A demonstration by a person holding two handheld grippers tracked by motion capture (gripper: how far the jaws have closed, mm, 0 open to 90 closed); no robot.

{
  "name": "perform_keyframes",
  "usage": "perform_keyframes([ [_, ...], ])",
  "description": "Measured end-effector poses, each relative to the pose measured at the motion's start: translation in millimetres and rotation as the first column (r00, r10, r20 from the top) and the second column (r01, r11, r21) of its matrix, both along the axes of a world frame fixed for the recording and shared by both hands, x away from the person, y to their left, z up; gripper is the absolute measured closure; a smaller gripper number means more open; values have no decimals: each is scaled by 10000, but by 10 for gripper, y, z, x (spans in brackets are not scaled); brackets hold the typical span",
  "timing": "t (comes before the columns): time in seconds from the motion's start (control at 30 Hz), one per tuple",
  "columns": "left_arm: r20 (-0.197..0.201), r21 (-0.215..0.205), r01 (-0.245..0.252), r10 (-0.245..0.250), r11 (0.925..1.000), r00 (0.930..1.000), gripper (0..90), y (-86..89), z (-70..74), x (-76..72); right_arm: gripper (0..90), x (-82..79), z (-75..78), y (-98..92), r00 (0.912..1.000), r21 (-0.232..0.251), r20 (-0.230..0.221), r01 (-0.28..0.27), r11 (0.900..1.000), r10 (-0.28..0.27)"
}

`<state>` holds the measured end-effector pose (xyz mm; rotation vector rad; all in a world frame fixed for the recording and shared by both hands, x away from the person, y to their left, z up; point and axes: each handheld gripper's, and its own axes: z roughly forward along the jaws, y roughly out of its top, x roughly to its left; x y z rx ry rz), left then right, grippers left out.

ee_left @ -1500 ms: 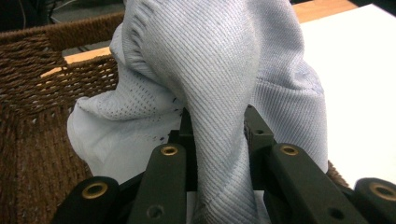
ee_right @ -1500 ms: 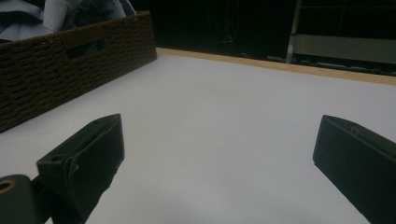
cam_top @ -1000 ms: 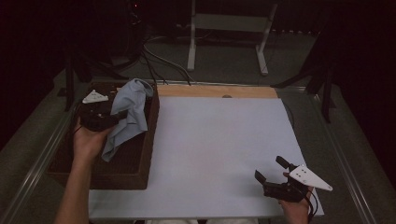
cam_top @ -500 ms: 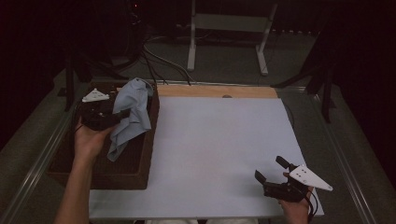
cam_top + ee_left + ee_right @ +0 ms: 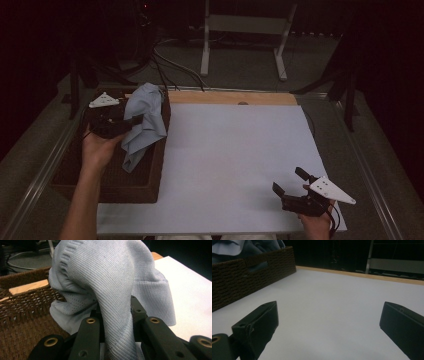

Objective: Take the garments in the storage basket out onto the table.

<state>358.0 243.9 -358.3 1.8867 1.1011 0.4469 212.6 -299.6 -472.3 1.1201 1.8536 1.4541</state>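
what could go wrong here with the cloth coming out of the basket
1. The left gripper pinches only a fold of the light blue cloth; most hangs loose, so it could slip free when lifted.
2. The cloth's lower end trails inside the wicker basket and over its rim, and may snag on the weave.
3. The right gripper waits open, far off across the white table, too far to help catch it.

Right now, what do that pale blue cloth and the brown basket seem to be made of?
The cloth looks like soft knitted fabric, matte: fine ribbing and a small-holed mesh patch show in the left gripper view. The basket looks like woven fibre, wicker or seagrass perhaps, dark brown and dull: rows of plaited strands run along its wall.
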Motion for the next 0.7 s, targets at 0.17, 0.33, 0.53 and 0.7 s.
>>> perform_keyframes([
  [0.17,85,-43,168,-168,9998,9998,773,-62,41,-7,23,-1,1,0,10000,0,10,1,10000,-1],
  [0.33,152,-32,320,-320,9995,9994,772,-125,74,-11,23,-1,2,-5,10000,12,29,9,10000,-9],
  [0.53,222,-20,503,-502,9987,9985,773,-196,97,-12,23,-1,2,-4,10000,13,25,-5,10000,5],
  [0.7,262,0,649,-649,9979,9975,773,-258,107,-9,23,-3,3,-3,10000,11,26,-4,10000,4],
])
